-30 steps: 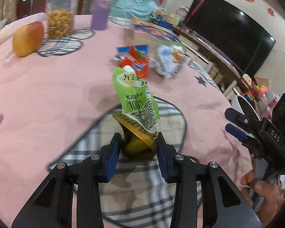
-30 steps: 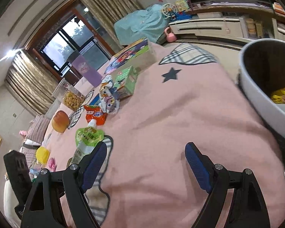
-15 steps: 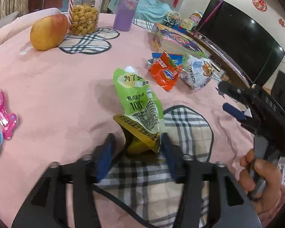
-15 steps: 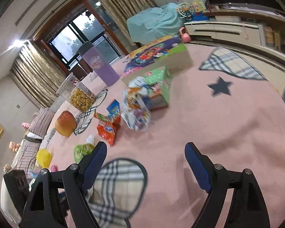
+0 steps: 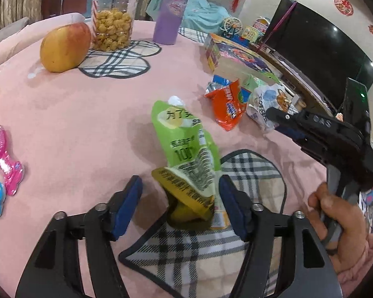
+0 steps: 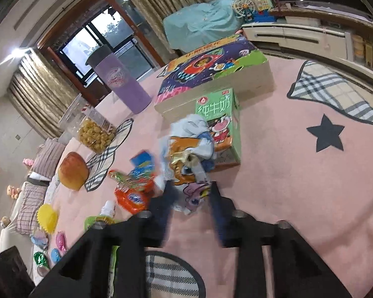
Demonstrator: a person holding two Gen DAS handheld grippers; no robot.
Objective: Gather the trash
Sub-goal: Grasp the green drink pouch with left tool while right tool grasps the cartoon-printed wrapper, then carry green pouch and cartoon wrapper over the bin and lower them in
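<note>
A green drink pouch (image 5: pixel 186 149) with a white cap lies on the pink tablecloth (image 5: pixel 74 124). My left gripper (image 5: pixel 180 204) is open, its blue pads on either side of the pouch's yellow bottom end. My right gripper (image 6: pixel 190 203) is partly open around the near end of a crumpled white-and-blue snack bag (image 6: pixel 189 159); it also shows in the left wrist view (image 5: pixel 289 124) at that bag (image 5: pixel 263 106). An orange snack wrapper (image 5: pixel 227 106) (image 6: pixel 134 193) lies between pouch and bag.
An apple (image 5: pixel 64 47), a jar of snacks (image 5: pixel 113 26), a purple tumbler (image 5: pixel 171 19), a puzzle box (image 6: pixel 211 74) and a green milk carton (image 6: pixel 221 126) stand on the table. Pink and blue toys (image 5: pixel 2 159) lie at the left.
My left gripper has opened and let go of the green pouch. My right gripper has swung left across the table to the white snack bag and narrowed around it.
</note>
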